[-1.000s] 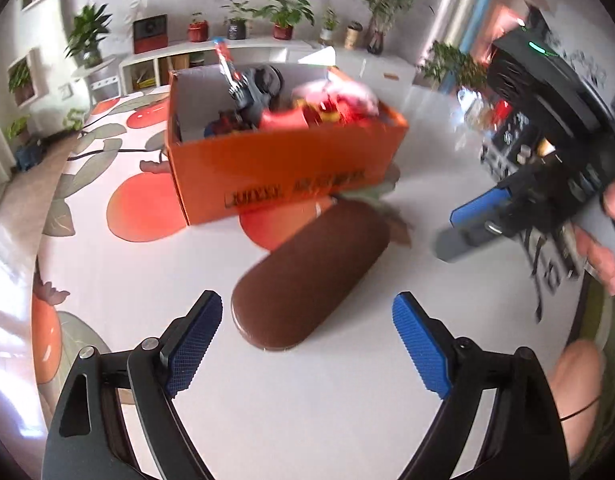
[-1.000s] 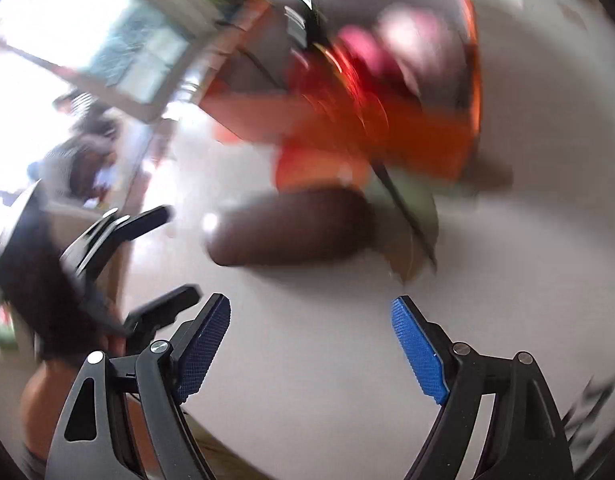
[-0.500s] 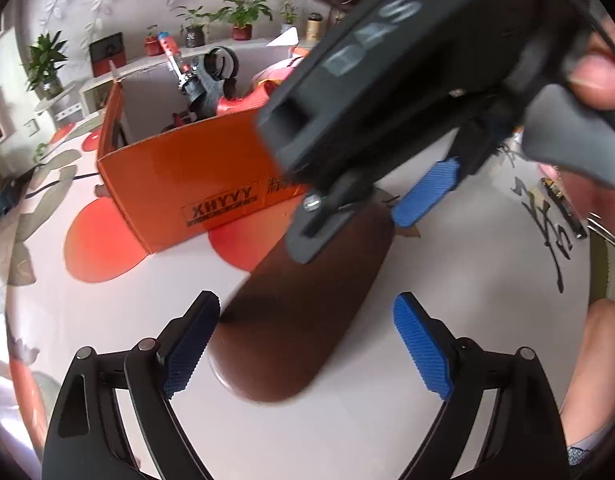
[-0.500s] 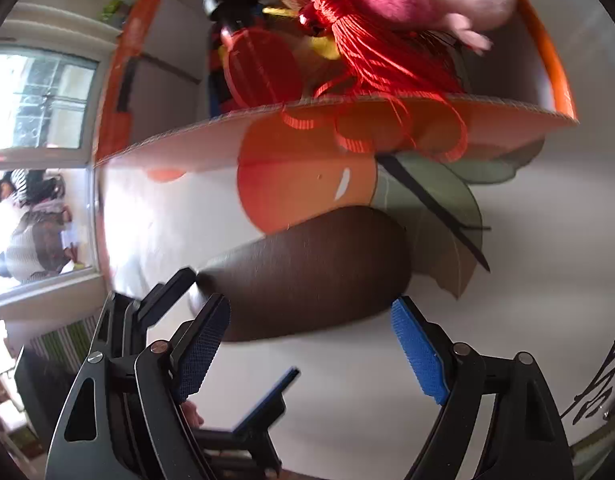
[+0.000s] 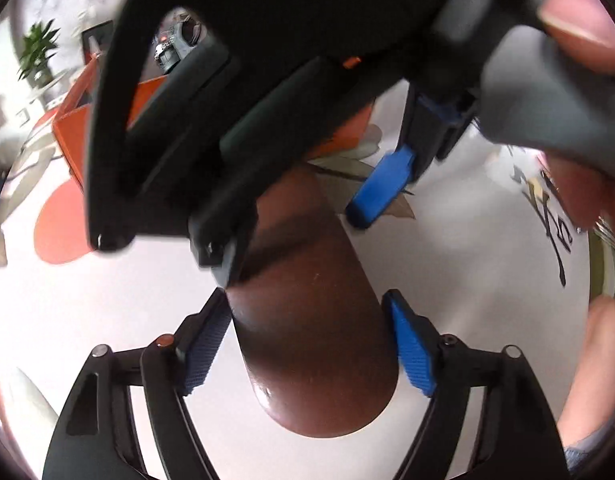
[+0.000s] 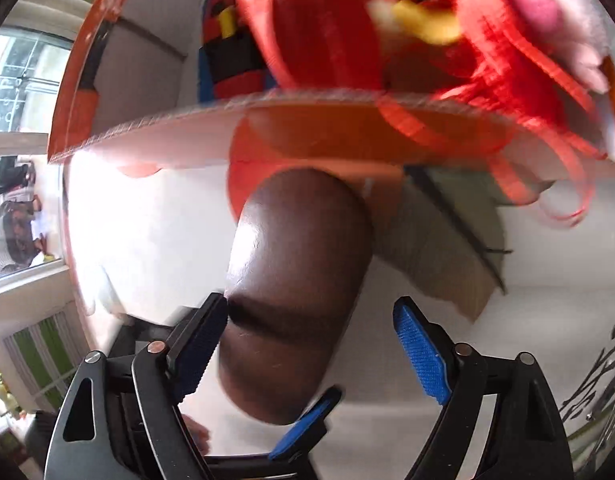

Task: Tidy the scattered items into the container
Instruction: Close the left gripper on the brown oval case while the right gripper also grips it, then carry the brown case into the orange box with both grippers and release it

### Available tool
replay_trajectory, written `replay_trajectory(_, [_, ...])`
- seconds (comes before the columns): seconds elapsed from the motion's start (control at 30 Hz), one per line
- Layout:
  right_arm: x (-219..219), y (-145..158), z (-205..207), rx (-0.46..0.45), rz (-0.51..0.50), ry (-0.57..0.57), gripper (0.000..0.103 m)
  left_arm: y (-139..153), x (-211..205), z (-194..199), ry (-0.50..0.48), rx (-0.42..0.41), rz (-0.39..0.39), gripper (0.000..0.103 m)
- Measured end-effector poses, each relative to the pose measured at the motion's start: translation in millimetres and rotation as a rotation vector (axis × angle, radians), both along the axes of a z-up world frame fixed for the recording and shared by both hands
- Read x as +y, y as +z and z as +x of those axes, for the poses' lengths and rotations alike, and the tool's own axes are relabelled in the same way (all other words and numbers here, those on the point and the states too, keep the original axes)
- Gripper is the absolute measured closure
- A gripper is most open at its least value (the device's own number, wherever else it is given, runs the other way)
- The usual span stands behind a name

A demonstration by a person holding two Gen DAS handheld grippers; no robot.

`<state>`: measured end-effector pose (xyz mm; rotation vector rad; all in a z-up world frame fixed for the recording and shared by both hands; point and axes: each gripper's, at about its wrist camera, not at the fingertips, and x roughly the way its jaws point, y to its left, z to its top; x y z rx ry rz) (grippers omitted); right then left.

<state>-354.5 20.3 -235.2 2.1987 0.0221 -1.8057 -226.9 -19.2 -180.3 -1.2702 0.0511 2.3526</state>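
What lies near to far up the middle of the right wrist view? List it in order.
Right gripper → brown case on the table → near wall of the orange box → red tasselled items inside the box.

No legible text anywhere.

Both wrist views look down close from opposite ends, sharing 1 brown case.
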Motion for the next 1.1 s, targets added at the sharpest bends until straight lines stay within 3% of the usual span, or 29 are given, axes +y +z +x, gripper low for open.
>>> replay_trajectory(0.1, [-6.7, 2.6, 2.3, 0.021, 0.017, 0.030, 0.035, -0.7, -7.0, -0.5, 0.050, -0.017, 0.062, 0.030])
replay_trajectory(0.37, [-7.2, -12.0, -1.1, 0.029, 0.036, 0.019, 0.028, -3.1, -2.7, 4.3, 0.107, -0.017, 0.066, 0.032])
replay_trajectory(0.7, [0.2, -12.4, -4.2, 0.067, 0.034, 0.029, 0.029, -3.8, -2.1, 13.8, 0.144, 0.008, 0.099, 0.034])
replay_trajectory(0.87, [5.4, 19.5, -6.0, 0.107, 0.010, 0.035, 0.029, 29.7, -0.8, 17.8, 0.168, 0.051, 0.108, 0.034])
replay_trajectory(1.1, [0.9, 108.2, -26.5, 0.205, -0.026, 0.073, 0.029, 102.1, -4.3, 8.0, 0.223, 0.147, 0.102, 0.034])
